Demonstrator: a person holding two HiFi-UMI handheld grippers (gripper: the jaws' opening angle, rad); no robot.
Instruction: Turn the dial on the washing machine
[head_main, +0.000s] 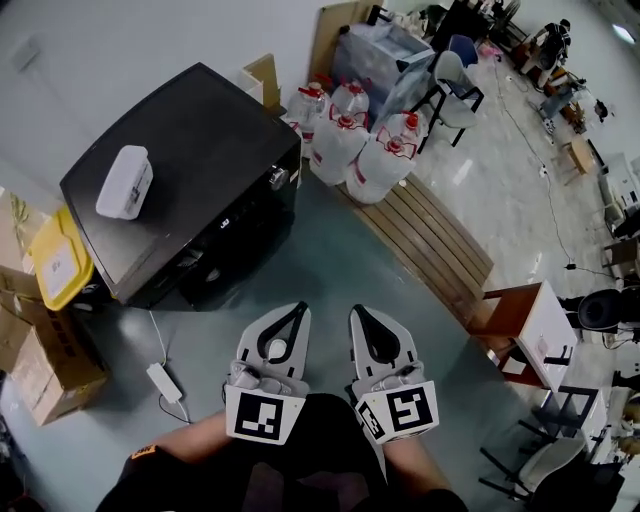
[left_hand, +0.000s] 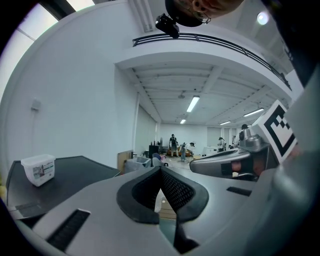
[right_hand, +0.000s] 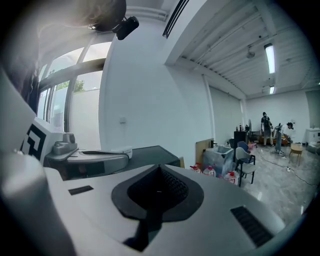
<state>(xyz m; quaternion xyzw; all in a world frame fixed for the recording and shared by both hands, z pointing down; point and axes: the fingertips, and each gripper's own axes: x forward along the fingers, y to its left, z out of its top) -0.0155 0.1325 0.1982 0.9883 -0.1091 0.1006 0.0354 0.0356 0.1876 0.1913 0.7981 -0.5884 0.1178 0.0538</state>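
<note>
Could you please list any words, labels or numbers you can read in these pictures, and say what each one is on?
No text here can be read.
White box on the washing machine: printed label, too blurred.
Yellow container: white paper label, too small.
Water jugs: red labels, too small.
Marker cubes: black-and-white code patterns, no letters.

Head camera high, gripper cameras low
Head view looks steeply down on the washing machine (head_main: 190, 165); both gripper views look level, sharing its top.
</note>
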